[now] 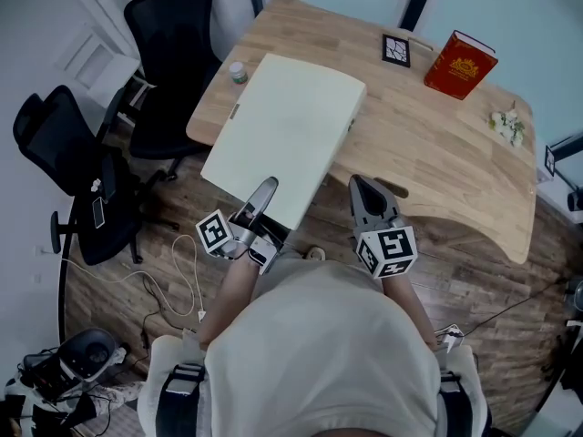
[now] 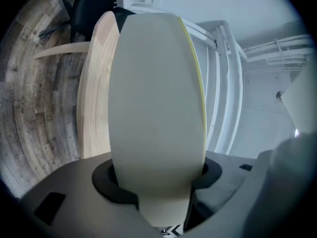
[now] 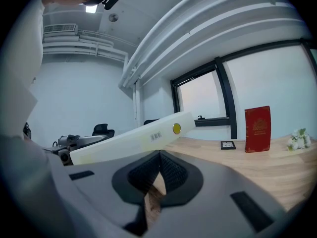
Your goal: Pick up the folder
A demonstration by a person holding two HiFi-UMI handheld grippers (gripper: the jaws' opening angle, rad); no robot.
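Note:
The folder is a thick cream box file lying partly over the wooden table's near left edge, with its near end lifted. My left gripper is shut on that near end. In the left gripper view the folder fills the gap between the jaws of the left gripper. My right gripper hovers at the table's near edge, to the right of the folder, shut and holding nothing. In the right gripper view the jaws of the right gripper meet, and the folder slants upward just beyond them.
A red book stands at the table's far right, with a small framed picture beside it and white flowers further right. A small jar sits by the folder's far left corner. Black office chairs stand left of the table.

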